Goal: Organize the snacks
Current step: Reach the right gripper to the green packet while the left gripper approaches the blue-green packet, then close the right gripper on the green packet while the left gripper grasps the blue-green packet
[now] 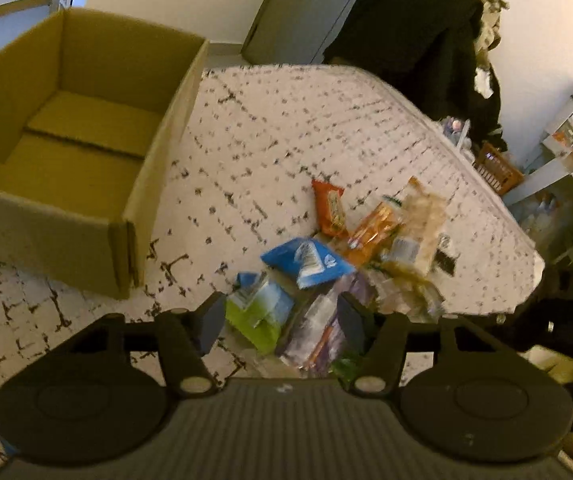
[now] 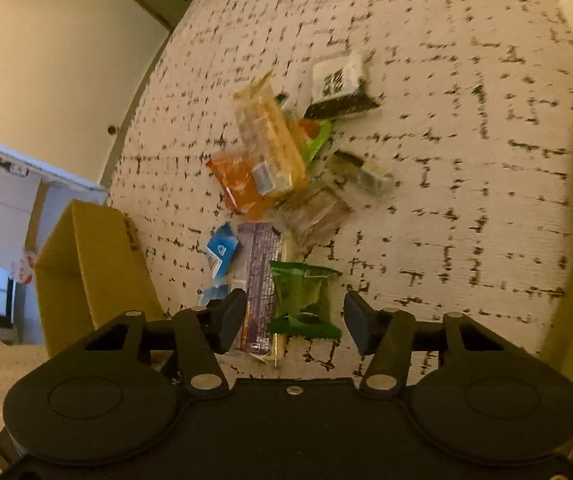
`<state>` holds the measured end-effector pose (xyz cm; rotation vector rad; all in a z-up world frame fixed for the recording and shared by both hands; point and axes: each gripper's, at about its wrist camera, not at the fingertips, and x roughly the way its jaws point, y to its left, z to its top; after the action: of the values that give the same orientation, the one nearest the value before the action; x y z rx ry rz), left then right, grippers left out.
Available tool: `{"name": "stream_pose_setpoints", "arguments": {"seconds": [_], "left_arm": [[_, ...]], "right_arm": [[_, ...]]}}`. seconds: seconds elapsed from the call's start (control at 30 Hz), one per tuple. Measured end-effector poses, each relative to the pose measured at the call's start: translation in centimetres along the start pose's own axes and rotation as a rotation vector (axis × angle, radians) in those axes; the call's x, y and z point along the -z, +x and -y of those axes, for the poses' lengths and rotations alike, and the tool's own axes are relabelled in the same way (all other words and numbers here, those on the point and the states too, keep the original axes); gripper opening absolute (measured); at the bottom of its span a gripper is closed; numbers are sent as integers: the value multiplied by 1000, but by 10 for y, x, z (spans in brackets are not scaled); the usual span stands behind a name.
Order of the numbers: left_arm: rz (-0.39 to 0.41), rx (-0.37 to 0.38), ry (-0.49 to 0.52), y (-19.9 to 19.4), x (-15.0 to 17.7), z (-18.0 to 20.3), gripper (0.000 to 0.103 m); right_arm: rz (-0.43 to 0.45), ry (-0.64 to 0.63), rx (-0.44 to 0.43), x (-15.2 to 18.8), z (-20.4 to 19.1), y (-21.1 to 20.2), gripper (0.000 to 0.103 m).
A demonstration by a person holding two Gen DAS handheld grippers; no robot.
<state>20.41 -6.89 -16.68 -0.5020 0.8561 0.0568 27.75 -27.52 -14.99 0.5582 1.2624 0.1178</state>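
- My left gripper point(image 1: 280, 320) hangs over the near end of the snack pile with its jaws parted; a lime green packet point(image 1: 256, 316) and a clear purple-edged wrapper point(image 1: 318, 334) lie in the gap, but neither pad presses on them, so nothing is grasped.
- My right gripper point(image 2: 294, 322) is released as well, its jaws straddling a dark green pouch point(image 2: 304, 300), with a long purple bar point(image 2: 260, 280) just beside the left pad; I see daylight between the pads and the pouch.
- Just beyond the left jaws sits a blue packet point(image 1: 306, 262), then an orange-red packet point(image 1: 330, 210), an orange wrapper point(image 1: 372, 232) and a clear bag of crackers point(image 1: 422, 220), all overlapping in one heap.
- The heap rests on a patterned cloth point(image 1: 286, 128) covering the table, toward its right edge as the left camera sees it.
- An open cardboard box point(image 1: 158, 152) stands at the left side of the cloth, well apart from the heap; its floor is bare.
- A small white and black box point(image 2: 340, 80) lies at the far end of the heap in the right view.
- I judge this to be the first pick: both hands are poised on a snack, none yet boxed.
- Next I need to clench each pair of jaws on a single packet, not two, lift clear of the heap, and carry it across to the box.
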Motion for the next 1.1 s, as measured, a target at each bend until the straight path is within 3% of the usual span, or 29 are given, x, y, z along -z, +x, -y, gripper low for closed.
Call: {"name": "stream_pose_setpoints", "arguments": {"seconds": [0.2, 0.3, 0.47, 0.6, 0.77, 0.9, 1.1], "left_arm": [[-3, -24, -24, 13, 2, -7, 56], [1, -32, -25, 19, 0, -8, 56], [-3, -57, -16, 32, 3, -12, 56], [17, -80, 12, 34, 4, -6, 56], [35, -123, 67, 32, 10, -6, 33], [74, -155, 97, 27, 20, -2, 28], [89, -110, 96, 1, 21, 2, 28]], "right_arm": [[-27, -40, 81, -7, -6, 32, 34], [-59, -32, 81, -6, -4, 44, 33], [-35, -129, 137, 4, -15, 46, 31], [-32, -136, 151, 4, -17, 42, 31], [-56, -209, 162, 8, -23, 48, 31], [-48, -202, 163, 10, -20, 43, 26], [-2, -181, 105, 17, -27, 13, 26]]}}
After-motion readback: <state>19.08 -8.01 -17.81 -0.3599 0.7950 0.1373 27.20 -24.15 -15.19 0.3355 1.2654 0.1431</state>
